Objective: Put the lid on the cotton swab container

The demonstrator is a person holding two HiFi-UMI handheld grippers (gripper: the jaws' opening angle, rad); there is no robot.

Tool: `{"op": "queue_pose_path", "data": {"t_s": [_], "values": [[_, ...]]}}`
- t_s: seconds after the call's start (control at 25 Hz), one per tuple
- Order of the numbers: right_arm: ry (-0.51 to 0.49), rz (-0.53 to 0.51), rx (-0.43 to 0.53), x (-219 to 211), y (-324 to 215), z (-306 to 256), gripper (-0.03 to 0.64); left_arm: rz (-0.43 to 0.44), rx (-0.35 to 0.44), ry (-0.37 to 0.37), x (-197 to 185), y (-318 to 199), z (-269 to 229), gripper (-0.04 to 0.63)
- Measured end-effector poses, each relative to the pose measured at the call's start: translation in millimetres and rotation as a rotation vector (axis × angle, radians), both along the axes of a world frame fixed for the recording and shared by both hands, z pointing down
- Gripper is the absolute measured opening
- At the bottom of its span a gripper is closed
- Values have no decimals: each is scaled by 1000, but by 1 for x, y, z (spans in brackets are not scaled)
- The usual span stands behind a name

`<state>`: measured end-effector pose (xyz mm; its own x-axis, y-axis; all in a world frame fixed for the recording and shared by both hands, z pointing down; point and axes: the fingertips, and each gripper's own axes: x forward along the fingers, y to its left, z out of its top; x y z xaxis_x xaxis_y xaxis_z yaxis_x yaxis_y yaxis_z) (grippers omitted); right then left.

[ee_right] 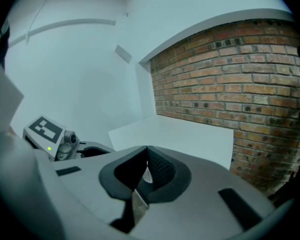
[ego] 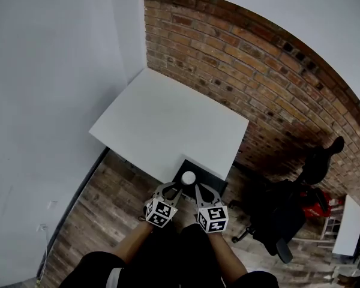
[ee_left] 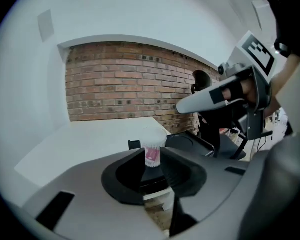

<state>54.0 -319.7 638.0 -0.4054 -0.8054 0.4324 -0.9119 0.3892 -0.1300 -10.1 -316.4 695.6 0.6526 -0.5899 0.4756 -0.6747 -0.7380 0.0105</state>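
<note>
The cotton swab container [ee_left: 151, 145], a small clear tub with a pink label and a whitish top, stands between the pads of my left gripper [ee_left: 152, 156], which press on its sides. From above it shows as a white round top [ego: 188, 177] over a black tray [ego: 207, 168] at the table's near edge. My left gripper [ego: 170, 190] and right gripper [ego: 205, 192] flank it closely. In the right gripper view the right gripper [ee_right: 147, 150] has its tips together. A thin pale sliver shows between its pads, and I cannot tell what it is. I cannot pick out a separate lid.
The white table [ego: 168, 119] stands in the corner between a brick wall [ego: 258, 65] and a plain white wall. A black office chair [ego: 282, 218] is on the wooden floor to the right. The right gripper's finger [ee_left: 200, 101] reaches across the left gripper view.
</note>
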Motion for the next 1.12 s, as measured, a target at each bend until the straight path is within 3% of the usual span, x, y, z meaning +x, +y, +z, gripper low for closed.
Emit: {"op": "queue_pose_path", "data": {"t_s": [0.12,0.32,0.76,1.12], "values": [[-6,10,25,5,11,-7,21,-36,32,19,0,8,-13,58],[-17,6,41,14,42,-16,21,-74,46,56,4,32,-32,21],[-11,44,136,41,113,-39,21,-142,106,85,3,85,-82,20],[-2,37,140,45,173,-42,21,-158,143,95,2,131,-103,20]]}}
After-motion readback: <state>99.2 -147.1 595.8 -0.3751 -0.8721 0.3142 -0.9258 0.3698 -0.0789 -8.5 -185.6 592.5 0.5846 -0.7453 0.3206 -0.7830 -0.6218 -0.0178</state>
